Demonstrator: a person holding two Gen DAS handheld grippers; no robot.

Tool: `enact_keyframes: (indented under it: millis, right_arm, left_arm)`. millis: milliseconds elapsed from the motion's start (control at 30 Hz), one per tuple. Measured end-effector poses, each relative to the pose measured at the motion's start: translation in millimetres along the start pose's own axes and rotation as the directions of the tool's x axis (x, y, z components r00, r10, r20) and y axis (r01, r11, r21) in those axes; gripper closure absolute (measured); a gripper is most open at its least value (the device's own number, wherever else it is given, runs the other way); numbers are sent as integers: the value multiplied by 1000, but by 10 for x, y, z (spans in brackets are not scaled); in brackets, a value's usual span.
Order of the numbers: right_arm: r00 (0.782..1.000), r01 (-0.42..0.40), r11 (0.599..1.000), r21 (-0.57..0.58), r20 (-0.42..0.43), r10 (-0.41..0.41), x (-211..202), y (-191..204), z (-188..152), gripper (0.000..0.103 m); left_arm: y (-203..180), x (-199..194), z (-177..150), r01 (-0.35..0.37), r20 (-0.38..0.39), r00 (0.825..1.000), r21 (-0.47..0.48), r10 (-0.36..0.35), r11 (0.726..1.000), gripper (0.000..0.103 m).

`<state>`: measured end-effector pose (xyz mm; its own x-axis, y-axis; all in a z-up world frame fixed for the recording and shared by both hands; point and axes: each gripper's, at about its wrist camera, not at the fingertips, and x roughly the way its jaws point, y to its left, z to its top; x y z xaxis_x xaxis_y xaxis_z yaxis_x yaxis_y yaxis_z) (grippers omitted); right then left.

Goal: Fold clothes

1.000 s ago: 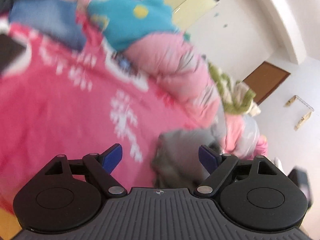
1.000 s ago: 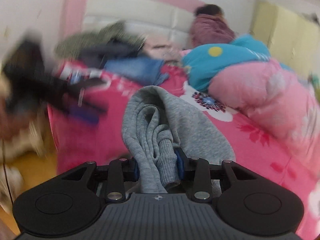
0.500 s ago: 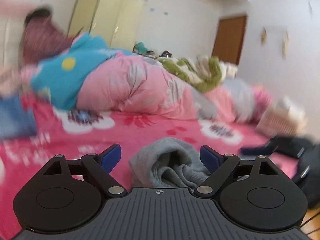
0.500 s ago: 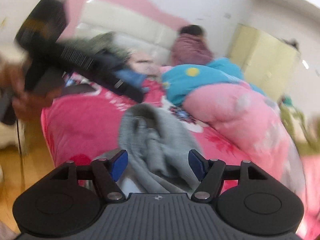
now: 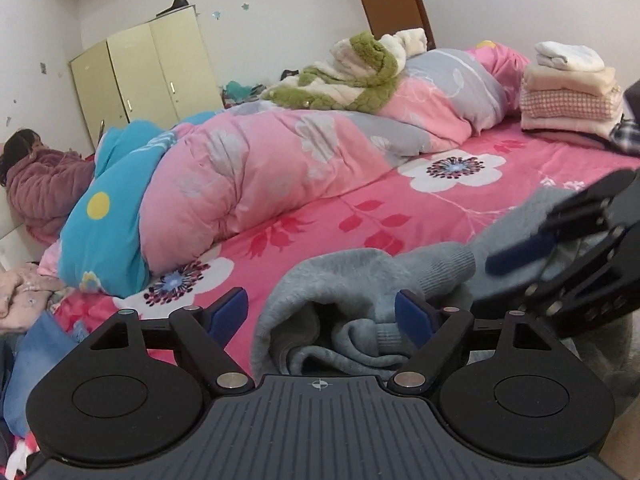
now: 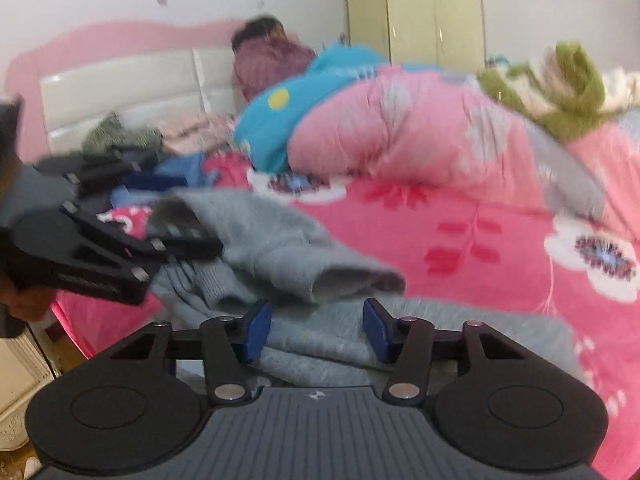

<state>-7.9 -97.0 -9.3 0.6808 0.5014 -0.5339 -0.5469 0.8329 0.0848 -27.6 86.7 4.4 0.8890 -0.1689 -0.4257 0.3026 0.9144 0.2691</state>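
One grey sweater [image 5: 360,280] lies bunched at the near edge of the bed [image 5: 400,208]. Left gripper [image 5: 322,314] is wide open around a sleeve roll, nothing gripped. Right gripper [image 6: 318,330] is half open, jaws just closing, cloth between but not pinched. Best to catch the hem corners, lift and spread flat before folding. One folded stack [image 5: 570,92], one quilt [image 5: 240,184], two grippers.

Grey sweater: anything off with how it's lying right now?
Yes. The grey sweater on the pink bedsheet is bunched, a ribbed cuff sticking out of the heap, not flat or squared. Both grippers, left and right, stand open over it, gripping nothing.
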Motion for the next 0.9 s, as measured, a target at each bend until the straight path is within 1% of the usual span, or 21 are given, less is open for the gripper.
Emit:
enact_keyframes:
  millis: [67,133,167,200,300,367,433,500,567,600,633,667,700,733,833,867,900]
  right_arm:
    - [999,7,999,34,-36,-5,87,-33,-60,56]
    - [999,-4,997,72,-53,8,115,-93,-109,58]
    - [998,-7,996,86,-58,12,117,-120,-124,61]
    - [998,-8,995,97,-62,14,114,-145,-138,64]
    - [998,-12,993,115,-65,19,116,-190,-163,66]
    - [998,-12,993,119,-63,20,121,-194,-175,66]
    - [998,-9,993,117,-61,16,124,-181,-188,66]
    - [998,-6,993,115,-59,13,134,-177,-192,66]
    - [998,-5,993,116,-58,12,137,-176,-193,66]
    - [998,-5,993,118,-59,12,140,-179,-192,66]
    - [998,-5,993,118,-59,12,143,-180,-191,66]
    - [998,-4,993,117,-60,12,145,-179,-191,66]
    - [998,-4,993,116,-62,11,148,-178,-191,66]
    - [998,-4,993,115,-63,11,149,-179,-189,66]
    - [998,-3,993,117,-66,10,154,-185,-185,66]
    - [998,-2,993,119,-68,10,157,-186,-184,66]
    - [998,-2,993,120,-69,10,159,-188,-184,66]
  left_arm:
    - [51,50,-3,-17,-11,1000,-30,17,999,22]
    - [149,106,-6,-20,-20,1000,-91,18,996,24]
    - [203,133,-14,-23,-24,1000,-121,20,992,24]
    - [258,156,-28,-29,-25,999,-152,26,988,24]
    - [429,212,-92,-68,-30,998,-249,63,966,24]
    - [580,236,-181,-98,-48,995,-334,87,937,24]
    - [737,257,-275,-125,-69,992,-420,106,899,24]
    - [907,296,-424,-155,-111,987,-514,114,844,24]
    - [1070,344,-590,-192,-165,980,-595,115,780,25]
    - [1142,374,-682,-214,-198,974,-627,113,749,25]
    - [1204,409,-783,-248,-242,964,-648,115,720,25]
    - [1261,446,-887,-288,-290,950,-664,117,690,30]
    - [1303,478,-990,-318,-325,938,-671,120,670,36]
    - [1316,461,-1045,-318,-322,939,-676,121,665,37]
    - [1323,356,-1120,-284,-275,954,-692,121,663,34]
    - [1325,330,-1118,-278,-267,956,-696,120,662,32]
    - [1339,304,-1119,-268,-255,960,-707,116,655,29]
